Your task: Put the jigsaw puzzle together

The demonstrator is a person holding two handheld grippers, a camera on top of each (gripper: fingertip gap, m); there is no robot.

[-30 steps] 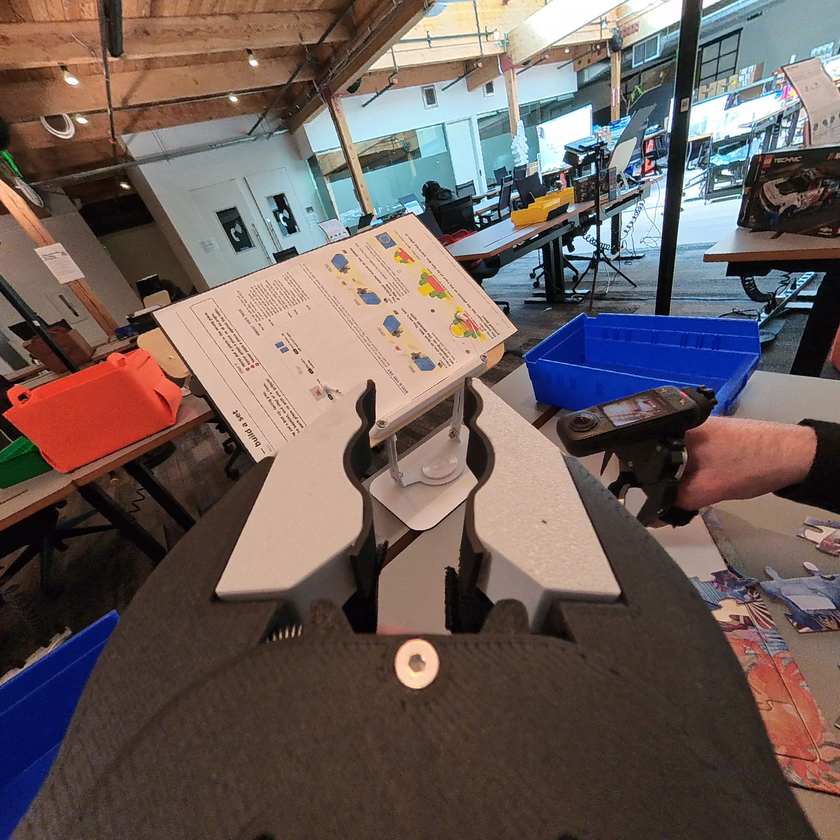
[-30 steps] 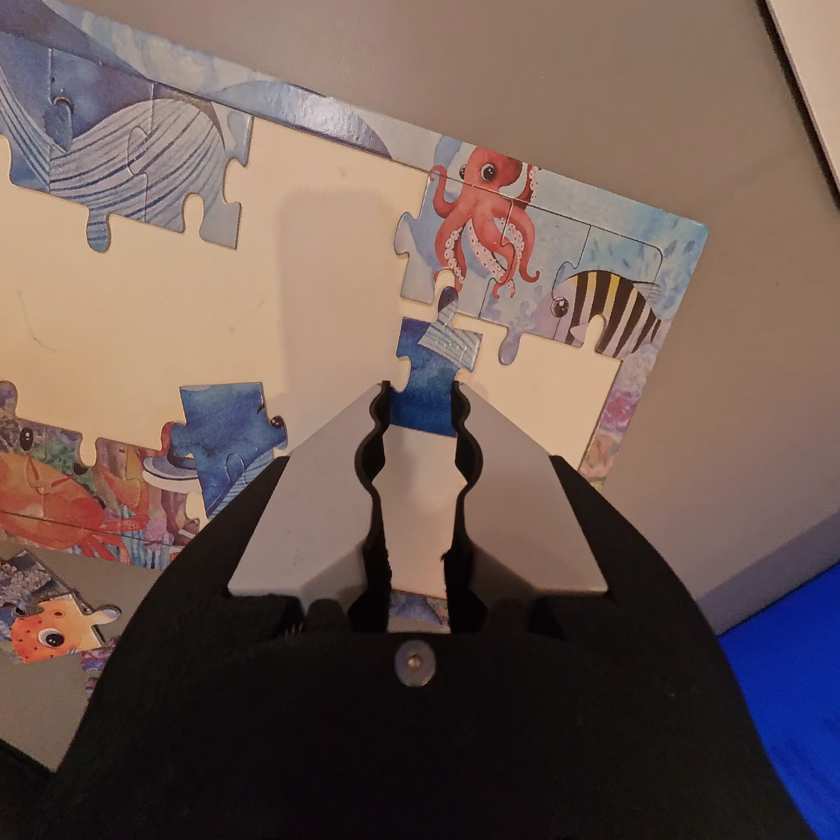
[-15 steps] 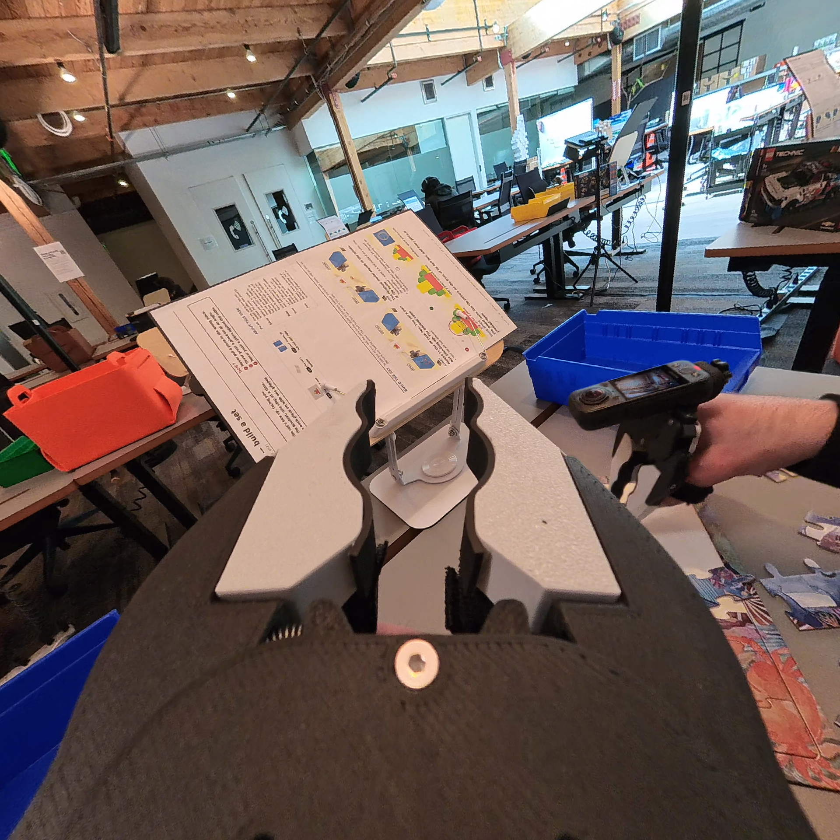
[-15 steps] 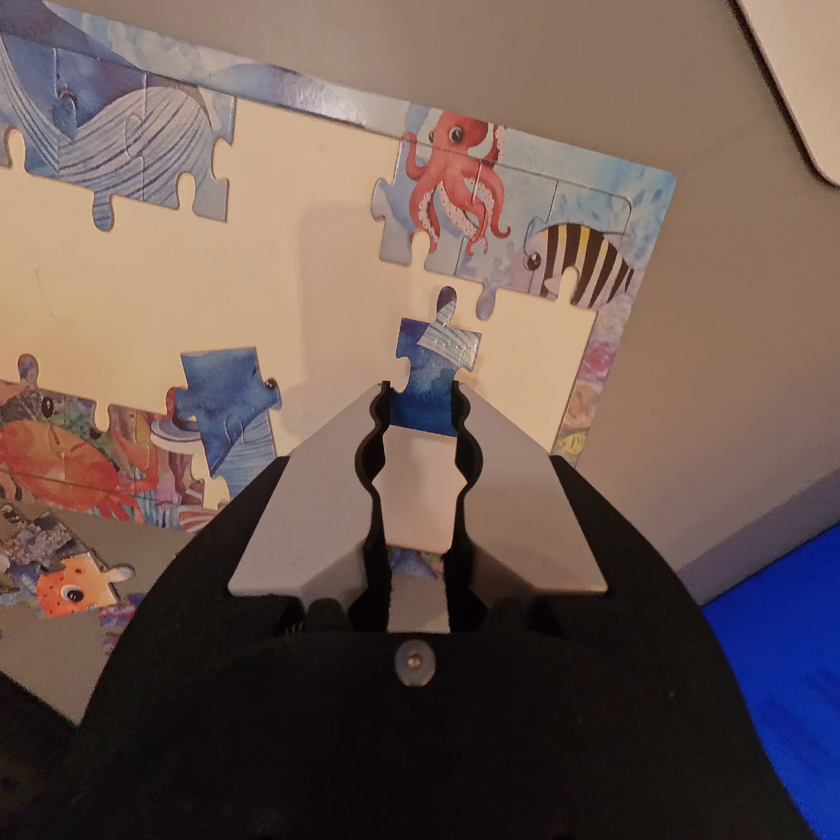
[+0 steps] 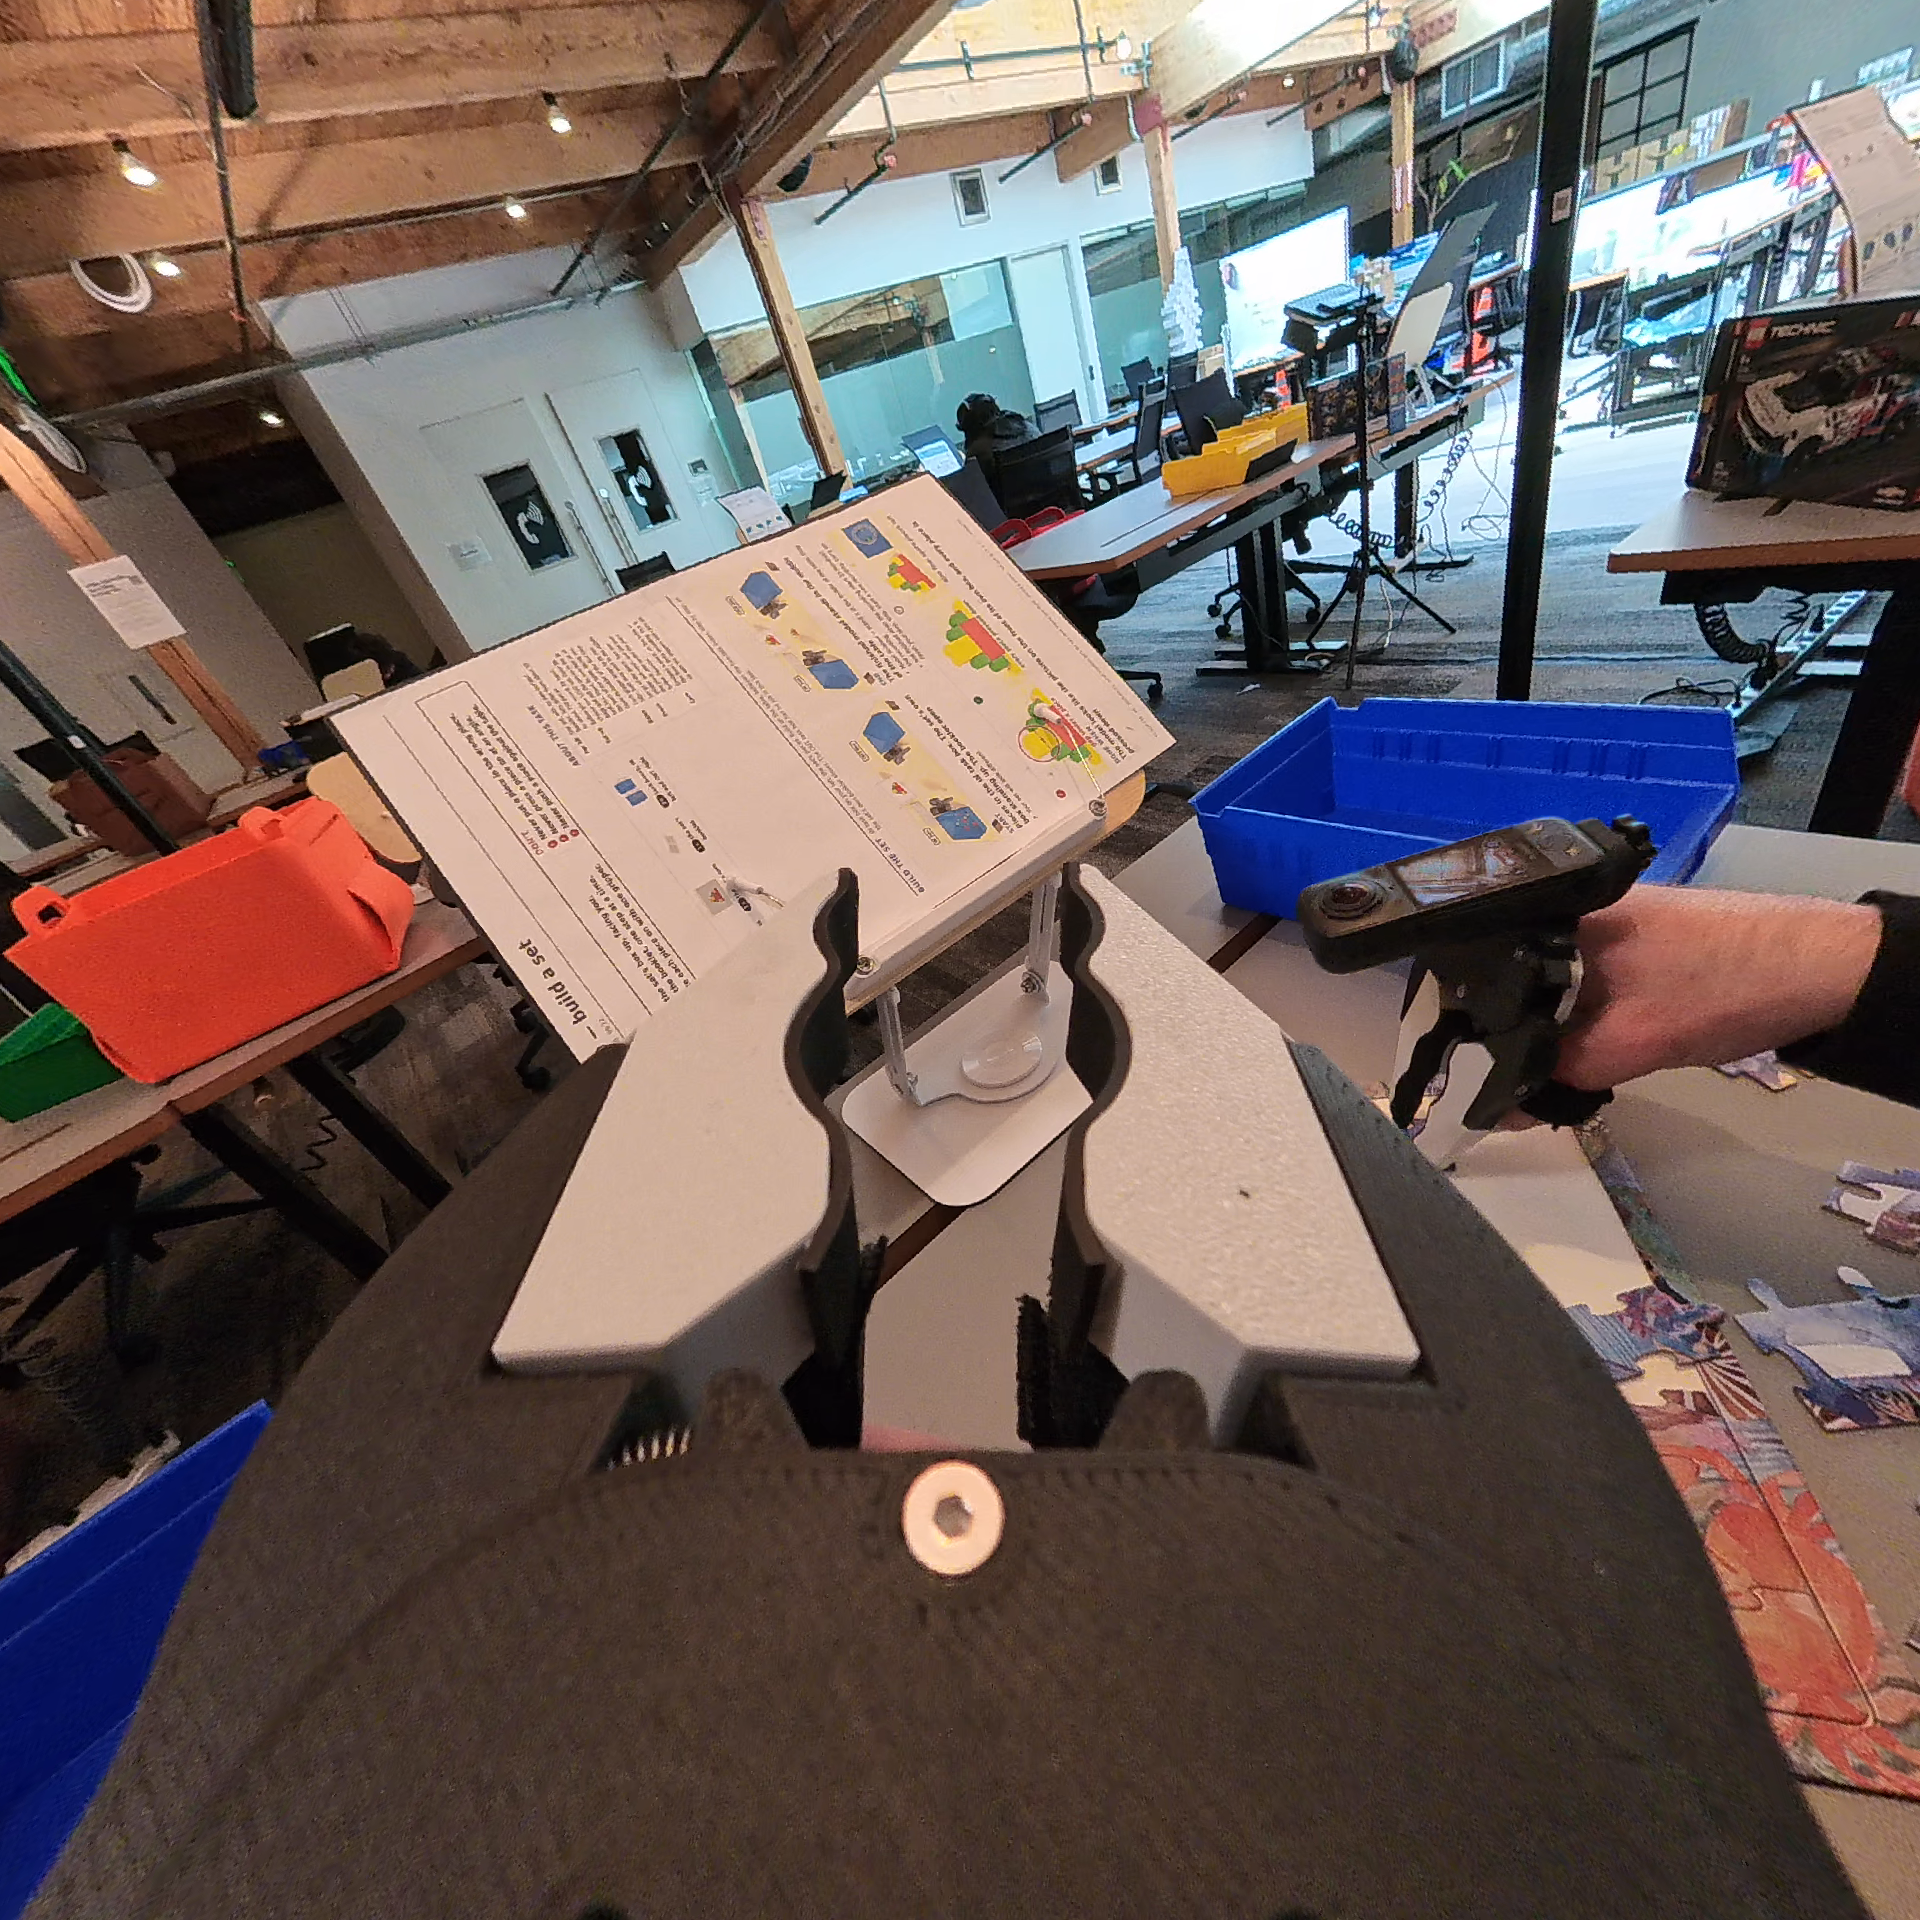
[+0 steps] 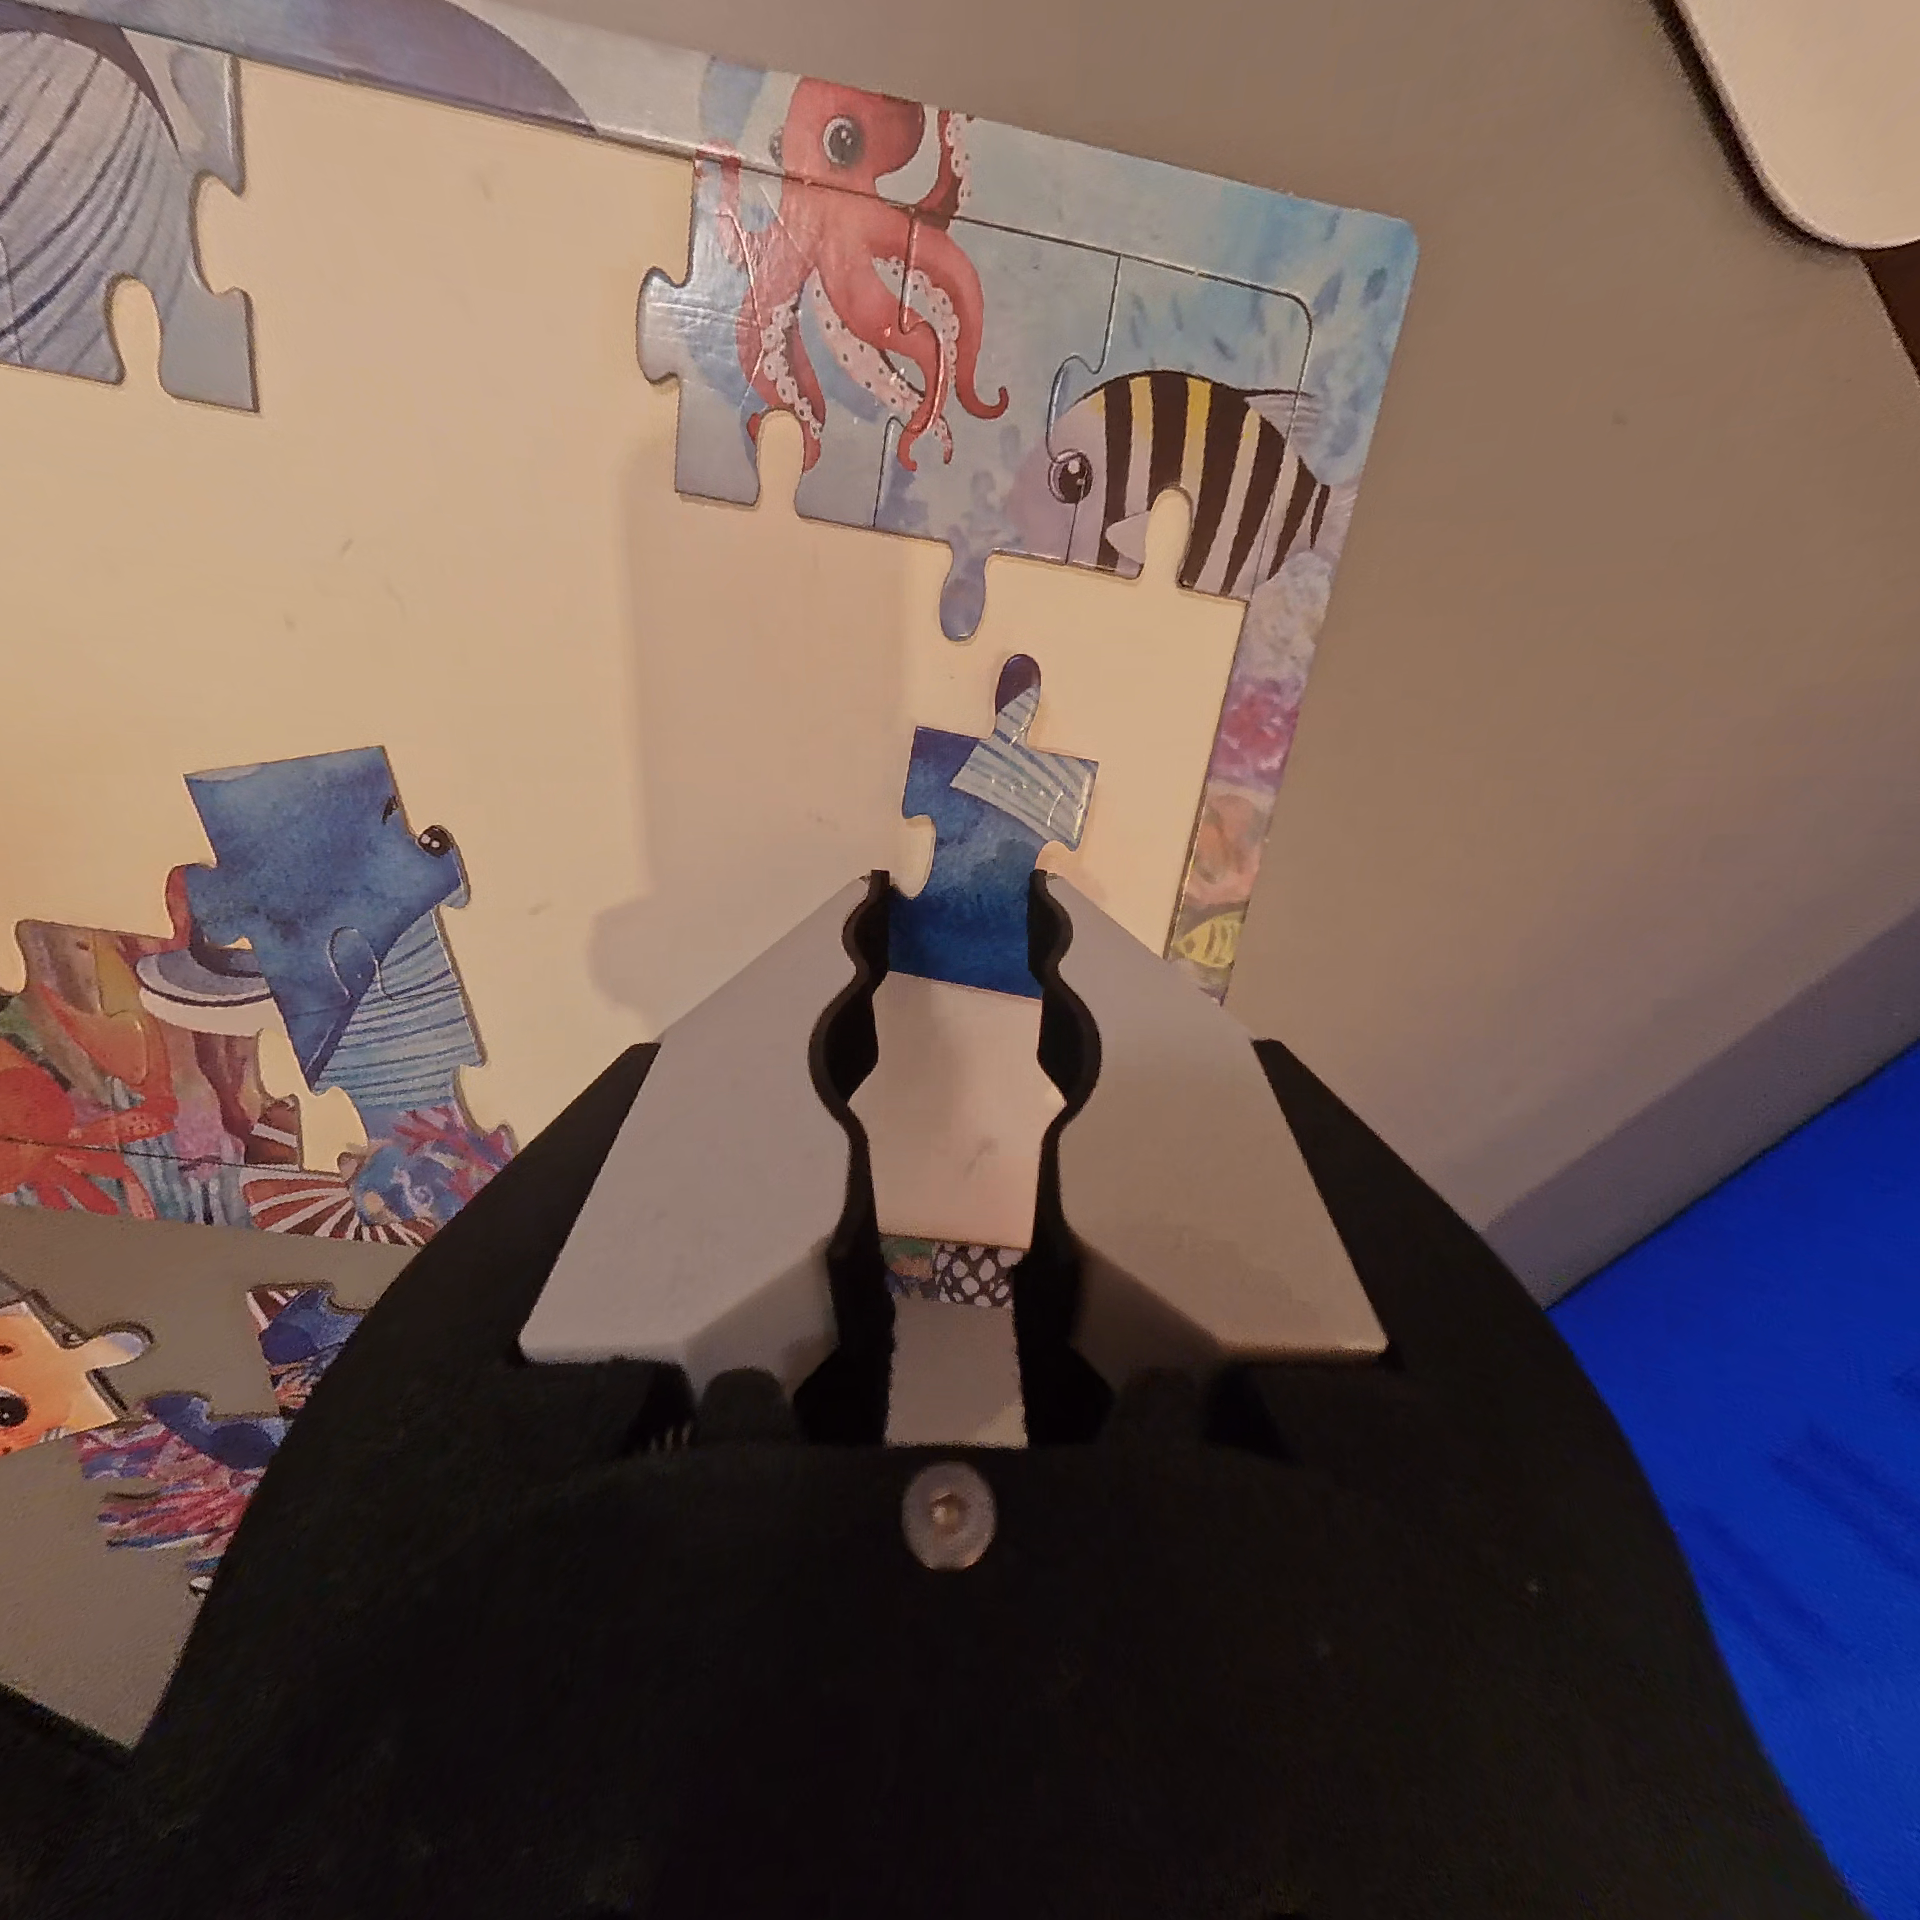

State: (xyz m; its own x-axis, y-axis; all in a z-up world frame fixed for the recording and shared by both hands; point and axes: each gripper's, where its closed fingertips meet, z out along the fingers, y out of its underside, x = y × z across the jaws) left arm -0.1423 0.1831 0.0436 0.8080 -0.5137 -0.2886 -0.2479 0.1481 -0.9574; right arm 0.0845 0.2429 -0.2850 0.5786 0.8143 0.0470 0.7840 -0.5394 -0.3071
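Blue, the puzzle piece [image 6: 982, 831] clamped in the right hand-held gripper [image 6: 958, 883] points its knob straight ahead toward the striped-fish piece [image 6: 1195, 457], just short of it, while the left hand-held gripper [image 5: 951, 914] gapes empty, well apart.

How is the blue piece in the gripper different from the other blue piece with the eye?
The blue piece in the right gripper, call it the held piece, is pinched and shows no eye. The eye piece lies free on the tray, farther left, and looks bigger. Both have blue paint and pale stripes.
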